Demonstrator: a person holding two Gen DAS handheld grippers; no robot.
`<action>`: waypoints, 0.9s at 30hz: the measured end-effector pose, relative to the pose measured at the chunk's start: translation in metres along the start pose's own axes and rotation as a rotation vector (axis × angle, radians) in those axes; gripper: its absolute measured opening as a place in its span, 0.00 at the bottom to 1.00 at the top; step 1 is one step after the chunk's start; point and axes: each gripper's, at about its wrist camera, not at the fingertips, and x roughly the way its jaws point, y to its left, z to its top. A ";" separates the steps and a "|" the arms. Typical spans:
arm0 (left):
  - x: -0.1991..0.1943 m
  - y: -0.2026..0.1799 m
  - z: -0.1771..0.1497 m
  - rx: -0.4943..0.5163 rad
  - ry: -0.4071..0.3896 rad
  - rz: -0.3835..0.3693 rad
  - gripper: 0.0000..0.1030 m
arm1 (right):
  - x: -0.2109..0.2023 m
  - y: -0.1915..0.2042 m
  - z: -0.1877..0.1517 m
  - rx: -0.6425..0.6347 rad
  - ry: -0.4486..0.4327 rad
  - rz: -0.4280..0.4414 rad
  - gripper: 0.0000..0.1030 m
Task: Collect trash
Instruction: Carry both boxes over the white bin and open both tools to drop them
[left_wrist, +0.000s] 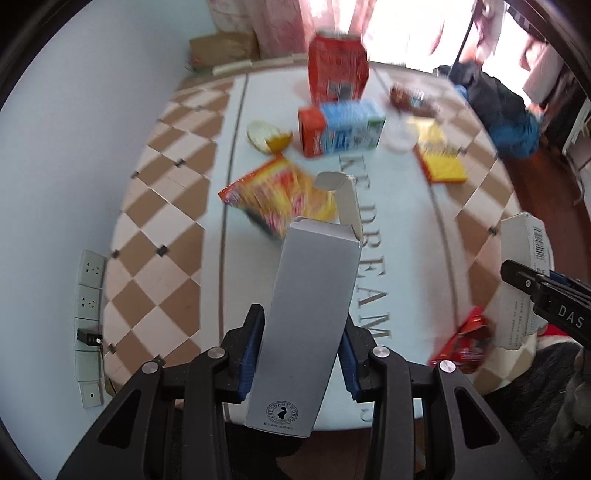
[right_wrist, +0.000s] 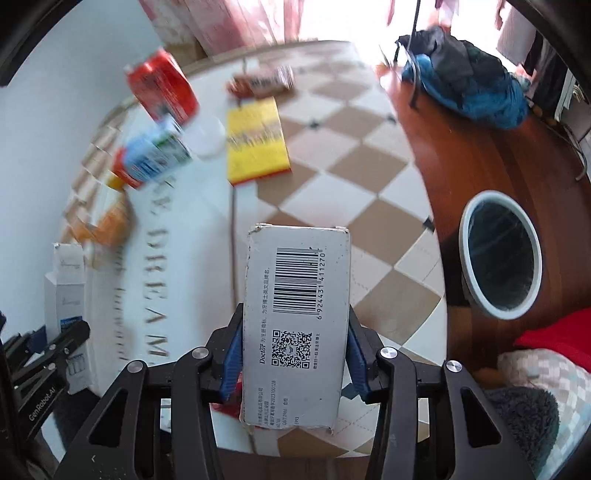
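My left gripper (left_wrist: 301, 354) is shut on a tall silver carton (left_wrist: 306, 325) with its top flap open, held above the tablecloth. My right gripper (right_wrist: 295, 354) is shut on a white toothpaste box (right_wrist: 297, 325) with a barcode and QR code, held over the table's right edge. The white box also shows in the left wrist view (left_wrist: 524, 280) with the right gripper (left_wrist: 546, 299). The silver carton (right_wrist: 68, 310) and left gripper (right_wrist: 44, 354) show at the left of the right wrist view. A round grey-rimmed trash bin (right_wrist: 500, 254) stands on the wooden floor to the right.
On the tablecloth (left_wrist: 399, 206) lie a red bag (left_wrist: 338, 70), a blue and red carton (left_wrist: 341, 127), an orange-yellow snack packet (left_wrist: 280, 194), a yellow packet (left_wrist: 441, 158), a brown wrapper (left_wrist: 412, 98) and a red wrapper (left_wrist: 465, 343). A blue-black bag (right_wrist: 461, 74) lies on the floor.
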 end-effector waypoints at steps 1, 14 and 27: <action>-0.018 -0.002 0.001 -0.005 -0.022 -0.007 0.33 | -0.010 0.000 0.000 -0.004 -0.021 0.016 0.48; -0.090 -0.124 0.071 0.099 -0.187 -0.158 0.33 | -0.118 -0.073 0.005 0.102 -0.208 0.195 0.48; -0.021 -0.370 0.128 0.340 -0.015 -0.406 0.33 | -0.131 -0.323 0.007 0.399 -0.223 0.025 0.48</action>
